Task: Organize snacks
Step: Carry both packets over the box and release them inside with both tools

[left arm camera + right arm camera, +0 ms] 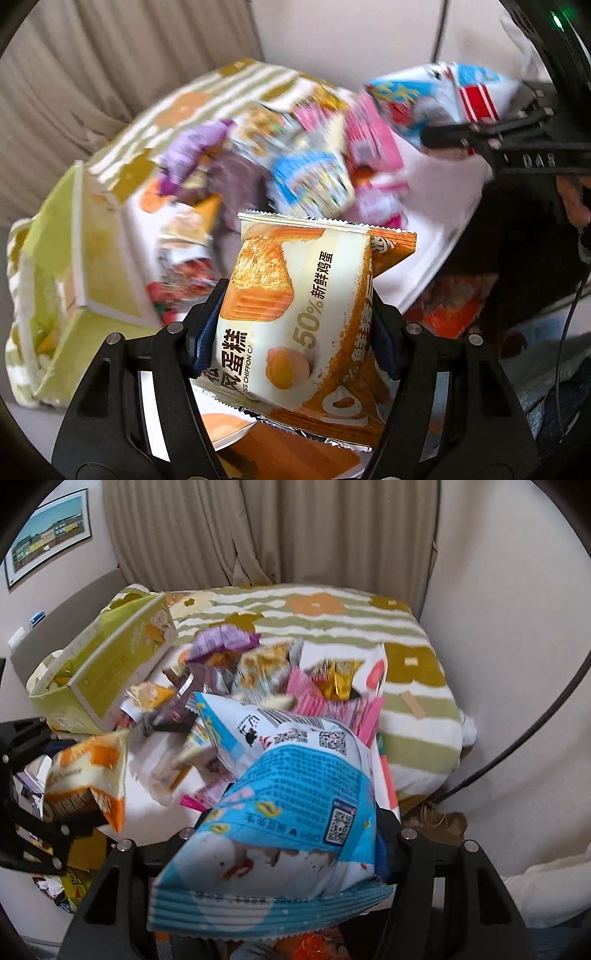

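Note:
My left gripper (295, 325) is shut on an orange and white chiffon cake packet (295, 314) and holds it above the snack pile; both also show at the left of the right wrist view, the gripper (74, 797) on the packet (88, 775). My right gripper (295, 834) is shut on a blue and white snack bag (295, 812), which hides its fingertips. It also shows in the left wrist view, where the gripper (454, 138) holds the bag (443, 96) at the upper right. A pile of small snack packets (258, 672) lies on a white cloth on the bed.
An open green cardboard box (110, 664) stands left of the pile, also in the left wrist view (74, 251). A striped flowered blanket (369, 627) covers the bed. Curtains (277, 528) and a wall are behind. More packets (450, 306) lie lower down at the right.

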The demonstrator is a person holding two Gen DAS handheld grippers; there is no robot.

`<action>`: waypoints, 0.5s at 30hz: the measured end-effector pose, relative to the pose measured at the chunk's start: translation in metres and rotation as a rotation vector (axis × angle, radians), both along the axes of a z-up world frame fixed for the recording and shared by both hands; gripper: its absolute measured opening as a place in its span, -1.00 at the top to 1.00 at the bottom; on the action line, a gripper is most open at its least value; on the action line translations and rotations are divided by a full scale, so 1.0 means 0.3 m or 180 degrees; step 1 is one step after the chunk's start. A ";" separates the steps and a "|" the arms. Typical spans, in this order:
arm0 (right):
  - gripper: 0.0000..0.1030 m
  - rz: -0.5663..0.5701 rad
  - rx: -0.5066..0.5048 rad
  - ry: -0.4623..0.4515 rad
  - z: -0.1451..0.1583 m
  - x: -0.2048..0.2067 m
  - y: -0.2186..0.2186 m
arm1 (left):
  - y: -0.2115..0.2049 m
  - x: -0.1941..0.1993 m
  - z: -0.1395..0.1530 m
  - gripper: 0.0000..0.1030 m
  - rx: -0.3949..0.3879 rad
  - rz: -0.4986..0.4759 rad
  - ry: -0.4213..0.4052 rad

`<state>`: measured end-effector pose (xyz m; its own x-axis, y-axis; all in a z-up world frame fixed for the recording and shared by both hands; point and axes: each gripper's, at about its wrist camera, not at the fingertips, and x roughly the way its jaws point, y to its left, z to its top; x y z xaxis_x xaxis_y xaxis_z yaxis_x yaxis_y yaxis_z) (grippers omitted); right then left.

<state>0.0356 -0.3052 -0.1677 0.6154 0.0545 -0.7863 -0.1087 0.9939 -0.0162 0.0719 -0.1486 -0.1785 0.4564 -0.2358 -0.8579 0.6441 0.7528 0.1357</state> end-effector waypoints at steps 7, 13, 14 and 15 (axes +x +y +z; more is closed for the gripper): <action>-0.10 0.0290 -0.0033 -0.0214 0.173 0.054 0.078 | 0.108 0.042 0.198 -0.25 -0.0190 0.0481 -0.0349; -0.10 0.0579 -0.0075 -0.0362 0.271 0.135 0.236 | 0.266 0.100 0.321 -0.25 -0.0315 0.0912 -0.0561; -0.10 0.0620 -0.0073 -0.0376 0.286 0.155 0.277 | 0.303 0.120 0.334 -0.25 -0.0332 0.0972 -0.0574; -0.10 0.0642 -0.0063 -0.0377 0.296 0.168 0.302 | 0.339 0.138 0.344 -0.25 -0.0336 0.1033 -0.0591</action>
<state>0.0859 -0.2147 -0.0788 0.6817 0.1710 -0.7113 -0.3013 0.9516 -0.0601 0.1132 -0.0469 -0.0752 0.6671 -0.1362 -0.7324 0.3419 0.9295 0.1386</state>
